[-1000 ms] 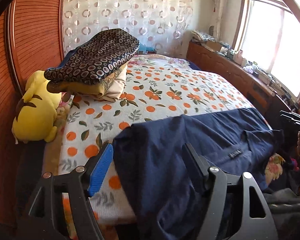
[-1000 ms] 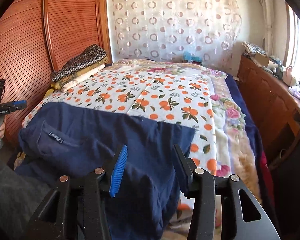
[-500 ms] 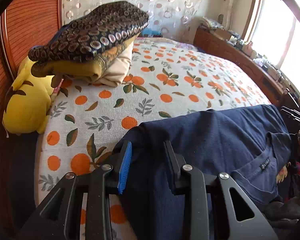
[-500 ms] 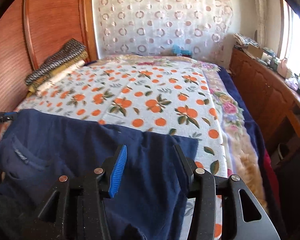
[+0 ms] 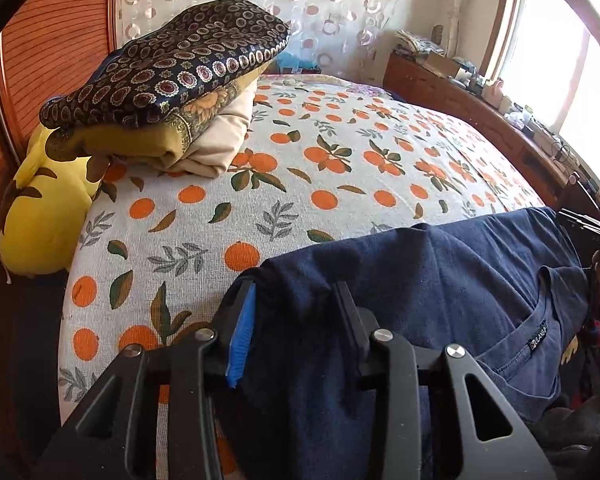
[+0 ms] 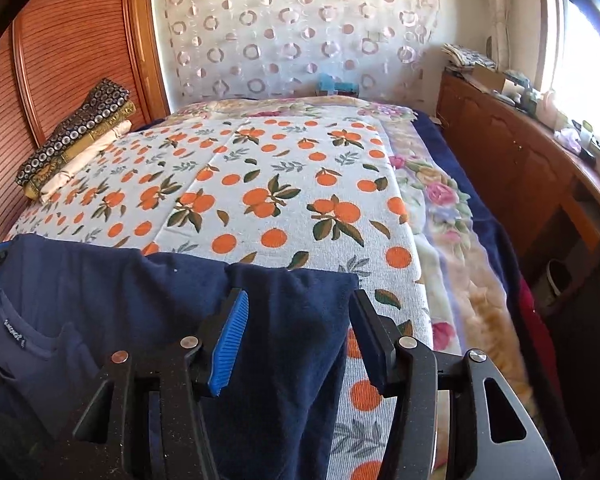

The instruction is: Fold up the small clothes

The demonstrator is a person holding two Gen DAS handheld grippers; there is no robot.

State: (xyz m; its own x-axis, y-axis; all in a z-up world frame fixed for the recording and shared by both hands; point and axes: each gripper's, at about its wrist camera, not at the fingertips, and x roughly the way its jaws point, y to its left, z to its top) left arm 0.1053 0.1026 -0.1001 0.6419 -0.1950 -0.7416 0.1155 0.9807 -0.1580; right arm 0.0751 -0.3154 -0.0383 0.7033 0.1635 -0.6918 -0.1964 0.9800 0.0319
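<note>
Fabric of a navy T-shirt (image 5: 440, 280) is lying between the jaws of the left hand-held gripper (image 5: 296, 300), which are partly apart and opening; the shirt's corner is bunching up against the blue pad, yet whether either pad is actually pressing on the cloth is hard to tell. The shirt is spreading along the near edge of the bed (image 5: 300, 160), over an orange-print cover, with its collar and label showing toward the right of the left wrist view. Its lower part is dropping out of sight behind the gripper bodies.

Further right, the right hand-held gripper (image 6: 298, 308) is standing wider, its jaws opening too. The shirt's other corner is lying between them, closer to the blue pad, while the dark pad is sitting clear of the cloth over the bedcover.

At the far left of the bed, a stack of folded textiles (image 5: 168, 80) is partly covering a yellow plush toy (image 5: 44, 208). Along the right wall, small items on a wooden cabinet (image 6: 520, 160) are washing out in window glare and cannot be identified.
</note>
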